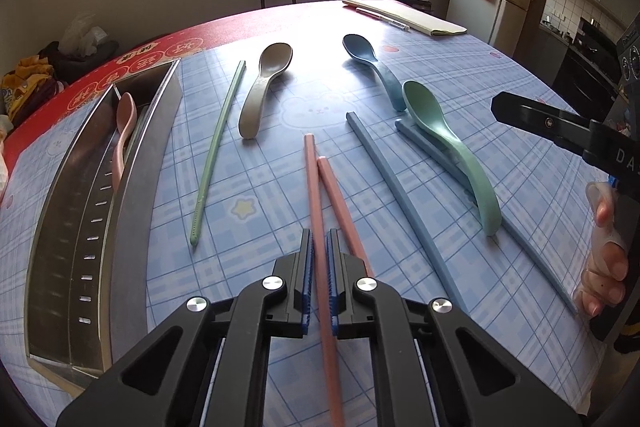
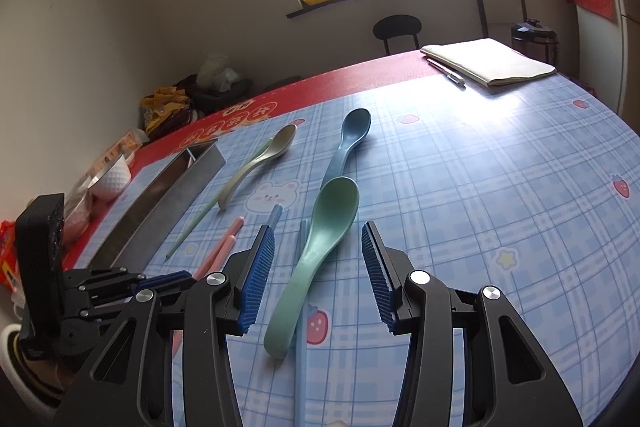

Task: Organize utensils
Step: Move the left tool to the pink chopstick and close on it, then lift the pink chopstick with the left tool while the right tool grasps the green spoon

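Our left tool (image 1: 319, 247) is clamped on a pink chopstick (image 1: 314, 187) pointing straight ahead; the metal tray (image 1: 132, 195) lies leftward. Our right tool (image 2: 318, 247) hangs half-open, seemingly empty, over the green spoon (image 2: 316, 247).

Tabletop (image 1: 460, 75) wears a light blue plaid cloth with bear, star and strawberry prints, plus a red border with white characters. Pink chopsticks (image 1: 316, 187), blue chopsticks (image 1: 384, 163), one green chopstick (image 1: 218, 139); spoons are olive-beige (image 1: 264, 83), dark blue (image 1: 368, 63), mint green (image 1: 444, 139) and pink (image 1: 122, 135), the last lying in a silver metal tray (image 1: 136, 187). Both tools are black with blue ribbed pads (image 2: 256, 271).
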The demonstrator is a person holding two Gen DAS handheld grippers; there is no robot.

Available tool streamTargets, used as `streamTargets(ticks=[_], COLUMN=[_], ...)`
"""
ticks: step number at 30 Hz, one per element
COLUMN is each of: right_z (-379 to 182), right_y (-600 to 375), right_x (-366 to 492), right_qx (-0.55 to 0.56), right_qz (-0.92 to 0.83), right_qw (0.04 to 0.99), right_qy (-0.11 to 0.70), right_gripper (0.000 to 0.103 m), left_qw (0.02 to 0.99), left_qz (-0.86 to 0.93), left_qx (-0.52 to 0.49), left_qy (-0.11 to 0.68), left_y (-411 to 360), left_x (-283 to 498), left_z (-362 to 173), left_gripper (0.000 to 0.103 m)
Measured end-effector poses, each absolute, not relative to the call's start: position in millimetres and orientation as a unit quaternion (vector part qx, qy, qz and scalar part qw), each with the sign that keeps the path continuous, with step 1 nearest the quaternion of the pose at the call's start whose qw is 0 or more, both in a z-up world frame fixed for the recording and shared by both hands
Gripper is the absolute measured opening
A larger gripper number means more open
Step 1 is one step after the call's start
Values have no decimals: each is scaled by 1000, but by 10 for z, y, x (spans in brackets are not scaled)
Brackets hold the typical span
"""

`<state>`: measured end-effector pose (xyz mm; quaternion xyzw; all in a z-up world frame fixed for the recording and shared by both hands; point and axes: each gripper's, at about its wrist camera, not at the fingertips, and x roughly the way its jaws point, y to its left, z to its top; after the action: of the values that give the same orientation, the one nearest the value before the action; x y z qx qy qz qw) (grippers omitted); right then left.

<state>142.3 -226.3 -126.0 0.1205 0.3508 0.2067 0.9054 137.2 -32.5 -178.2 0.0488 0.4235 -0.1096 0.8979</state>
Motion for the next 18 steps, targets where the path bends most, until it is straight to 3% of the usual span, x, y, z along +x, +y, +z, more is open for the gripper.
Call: streamTargets(ticks=[18], right_z=[-1332], right_y=[-2120], right_x=[1490], right_qx=[102], right_qz=[225], right_qw=[891], right_qy=[381], right_gripper=[44], left_qw=[917], left_qz=[-126], left_qx=[-82], left_qy=[369], left_y=[107], left_x=[1219], left_z=[-1603], left_gripper=[6])
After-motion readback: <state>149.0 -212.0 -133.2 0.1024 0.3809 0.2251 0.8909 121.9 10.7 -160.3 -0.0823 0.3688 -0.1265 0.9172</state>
